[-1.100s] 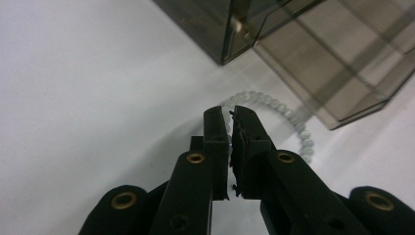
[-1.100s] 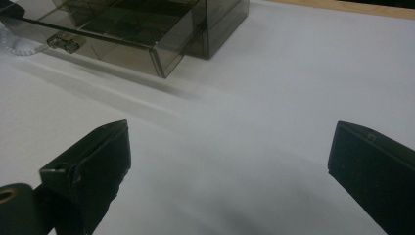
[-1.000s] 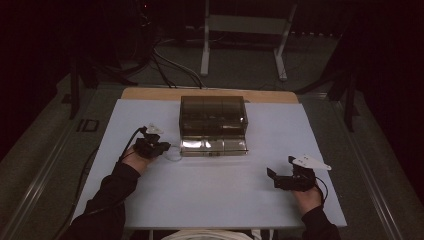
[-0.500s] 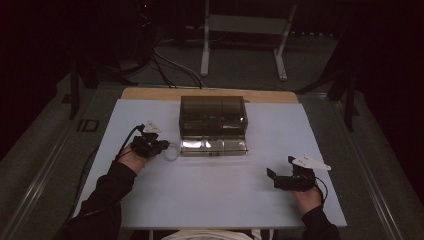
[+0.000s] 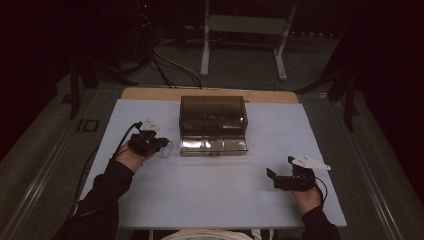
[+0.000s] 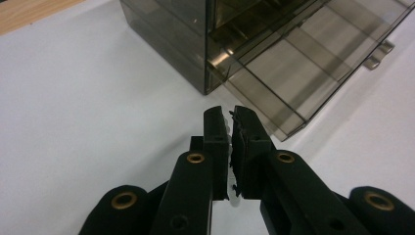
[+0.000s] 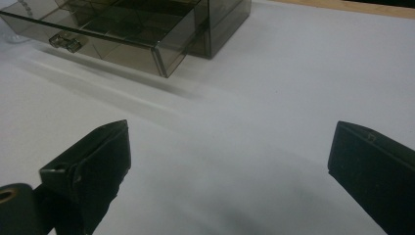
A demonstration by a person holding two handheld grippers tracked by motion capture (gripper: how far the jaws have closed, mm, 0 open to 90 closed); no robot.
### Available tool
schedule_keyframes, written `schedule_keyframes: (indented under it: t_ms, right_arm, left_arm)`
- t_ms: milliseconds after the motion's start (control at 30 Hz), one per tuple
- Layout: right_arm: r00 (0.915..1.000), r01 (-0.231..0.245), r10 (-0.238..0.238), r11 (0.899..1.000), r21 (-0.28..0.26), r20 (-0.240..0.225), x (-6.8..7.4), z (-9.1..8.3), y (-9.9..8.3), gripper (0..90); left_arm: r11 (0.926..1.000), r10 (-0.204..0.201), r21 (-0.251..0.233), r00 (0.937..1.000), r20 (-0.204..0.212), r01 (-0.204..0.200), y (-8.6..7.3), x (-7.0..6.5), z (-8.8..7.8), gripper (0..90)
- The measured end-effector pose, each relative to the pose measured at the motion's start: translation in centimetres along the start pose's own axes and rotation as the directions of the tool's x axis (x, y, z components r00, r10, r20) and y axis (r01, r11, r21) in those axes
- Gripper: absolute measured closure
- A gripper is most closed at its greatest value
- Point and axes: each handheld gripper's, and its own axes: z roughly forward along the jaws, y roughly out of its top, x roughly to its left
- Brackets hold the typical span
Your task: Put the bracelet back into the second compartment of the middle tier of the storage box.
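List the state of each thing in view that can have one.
Drawer box: upright on the table, its bottom drawer pulled out.
Left gripper: fingers shut, beside the drawer's corner; something thin may be pinched.
Right gripper: fingers wide open, holding nothing, apart from the box.

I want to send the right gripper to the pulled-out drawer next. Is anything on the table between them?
Nothing visible: between the right gripper and the drawer of the smoky box lies only bare white table. The left gripper sits off to the drawer's other side.
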Motion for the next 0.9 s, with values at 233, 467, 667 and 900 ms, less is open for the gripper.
schedule_keyframes:
  t_ms: [233,467,667,900]
  right_arm:
    - [1.0,0.0,0.0,1.0,0.0,0.003,0.0,0.0,0.0,1.8]
    - [1.0,0.002,-0.002,1.0,-0.001,0.003,0.0,0.0,0.0,1.9]
    - [1.0,0.001,-0.001,1.0,-0.002,0.001,0.0,0.0,0.0,1.9]
    - [1.0,0.005,-0.005,1.0,-0.001,0.004,0.0,0.0,0.0,1.9]
  left_arm:
    - [0.9996,0.021,-0.02,0.9997,-0.011,-0.021,0.7,-0.3,-0.9,87.3]
    - [0.9985,0.044,-0.033,0.999,-0.004,-0.045,1.5,-0.7,-1.7,87.3]
    - [0.9968,0.068,-0.042,0.9977,0.008,-0.067,2.0,-1.2,-2.2,87.3]
    - [0.9949,0.085,-0.057,0.9962,0.023,-0.083,2.6,-1.6,-2.7,87.3]
